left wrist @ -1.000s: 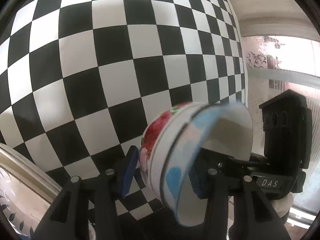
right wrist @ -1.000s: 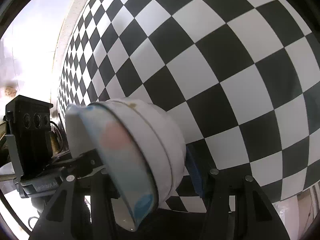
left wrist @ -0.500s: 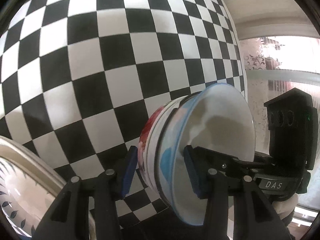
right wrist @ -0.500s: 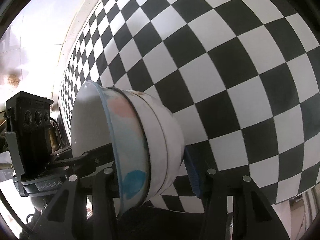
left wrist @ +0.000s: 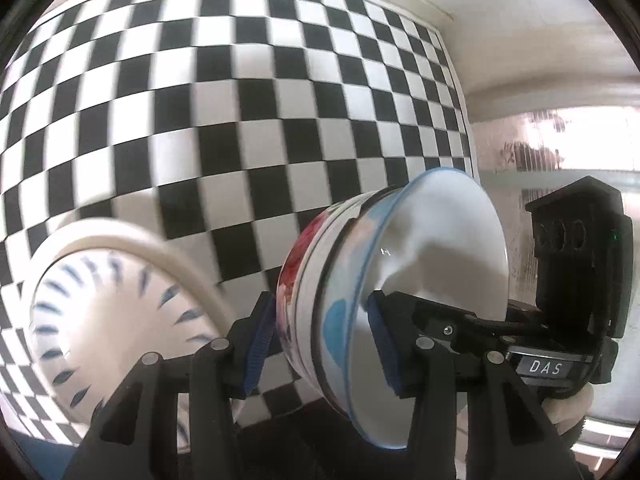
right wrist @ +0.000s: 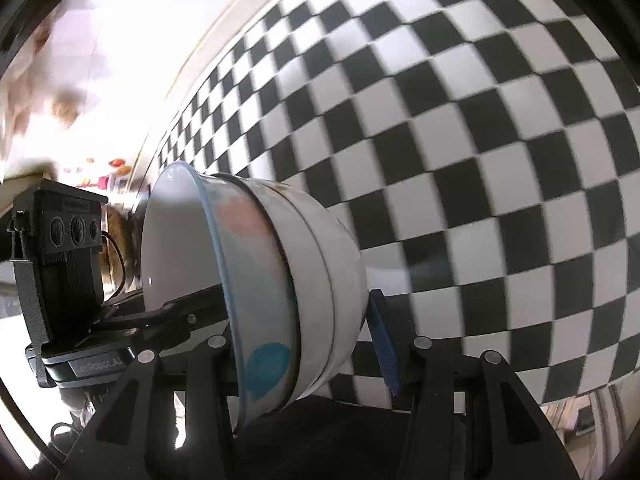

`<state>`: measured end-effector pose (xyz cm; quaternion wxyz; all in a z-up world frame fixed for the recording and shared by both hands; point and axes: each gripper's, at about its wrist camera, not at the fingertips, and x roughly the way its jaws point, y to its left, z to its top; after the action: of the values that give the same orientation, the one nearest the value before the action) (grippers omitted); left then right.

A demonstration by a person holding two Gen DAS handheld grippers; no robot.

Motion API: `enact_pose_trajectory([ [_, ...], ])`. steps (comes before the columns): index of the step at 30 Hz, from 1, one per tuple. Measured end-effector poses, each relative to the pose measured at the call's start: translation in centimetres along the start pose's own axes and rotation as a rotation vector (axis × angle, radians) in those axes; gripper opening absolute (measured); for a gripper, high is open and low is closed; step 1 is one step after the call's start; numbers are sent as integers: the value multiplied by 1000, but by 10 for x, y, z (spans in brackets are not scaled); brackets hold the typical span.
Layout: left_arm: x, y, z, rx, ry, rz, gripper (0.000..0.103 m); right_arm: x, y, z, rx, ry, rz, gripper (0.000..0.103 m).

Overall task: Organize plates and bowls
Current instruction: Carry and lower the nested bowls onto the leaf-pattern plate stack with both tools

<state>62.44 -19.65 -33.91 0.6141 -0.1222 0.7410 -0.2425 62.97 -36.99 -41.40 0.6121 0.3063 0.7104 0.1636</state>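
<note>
A black-and-white checkered tablecloth point(left wrist: 240, 128) fills most of both wrist views, stretched by the fisheye lens. At the lower left of the left wrist view sits a large white plate point(left wrist: 120, 312) with a ring of small blue leaf marks, blurred, lying on the cloth.

Above the cloth, a stack of nested bowls point(left wrist: 384, 280) is held tipped on its side between two handheld grippers. The inner bowl is white with a thin blue rim and blue and pink patches on its wall; the outer bowl shows a red floral pattern in the left wrist view.

The left gripper point(left wrist: 320, 332) is clamped on the stack's wall: one blue pad presses the flowered outside, the other sits inside the bowl. The right gripper point(right wrist: 300, 332) grips the opposite side of the same stack point(right wrist: 260, 280), one finger inside the bowl; its outer blue pad point(right wrist: 384, 348) lies at the outer bowl's wall, though contact there is hard to make out. Each view shows the other gripper's black body beyond the bowls.
</note>
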Motion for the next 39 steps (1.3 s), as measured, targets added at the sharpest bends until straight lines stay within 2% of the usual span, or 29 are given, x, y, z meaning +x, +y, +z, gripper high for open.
enact_pose_trajectory([
  [10, -52, 67, -36, -117, -93, 7, 43, 46, 78, -10, -144, 76, 1, 50],
  [21, -57, 135, -66, -252, -125, 22, 43, 118, 130, -35, -253, 180, -49, 50],
  [28, -45, 151, -69, -280, -115, 38, 43, 151, 137, -40, -265, 208, -87, 50],
  [39, -40, 152, -67, -253, -121, 50, 43, 151, 135, -39, -281, 182, -135, 49],
])
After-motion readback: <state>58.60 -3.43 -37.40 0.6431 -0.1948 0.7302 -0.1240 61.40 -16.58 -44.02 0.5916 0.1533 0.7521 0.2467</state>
